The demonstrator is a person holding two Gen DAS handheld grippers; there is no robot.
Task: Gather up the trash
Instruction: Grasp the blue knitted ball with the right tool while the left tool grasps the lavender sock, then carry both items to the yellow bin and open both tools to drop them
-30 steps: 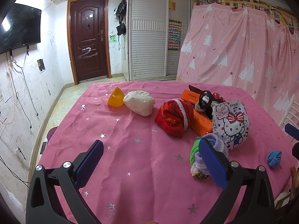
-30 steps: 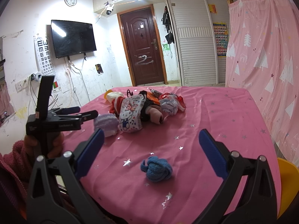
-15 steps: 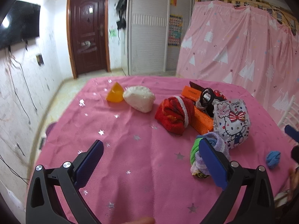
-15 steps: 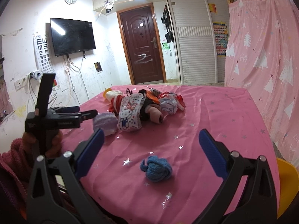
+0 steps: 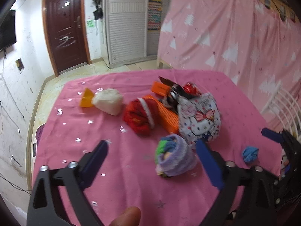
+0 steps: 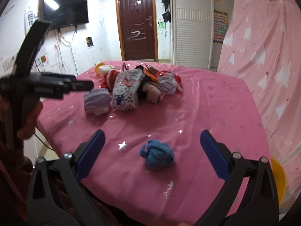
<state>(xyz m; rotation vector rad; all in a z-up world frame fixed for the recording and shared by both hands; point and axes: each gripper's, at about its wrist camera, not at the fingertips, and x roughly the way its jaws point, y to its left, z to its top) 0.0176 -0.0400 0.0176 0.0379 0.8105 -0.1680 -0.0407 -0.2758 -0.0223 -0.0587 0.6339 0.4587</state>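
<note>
Table: pink star-print cloth (image 6: 207, 101), clutter heaped mid-surface.
Left gripper (image 5: 150, 160): jaws closing, lilac rolled sock bundle (image 5: 175, 160) between them, untouched.
Right gripper (image 6: 152, 148): wide apart, small blue knitted ball (image 6: 158, 156) lying between, unheld.

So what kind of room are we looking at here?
Most likely a lived-in bedroom or small flat: a wall-mounted TV, a dark wooden door, white louvred wardrobe doors and a pink curtain around a pink-covered table.
</note>
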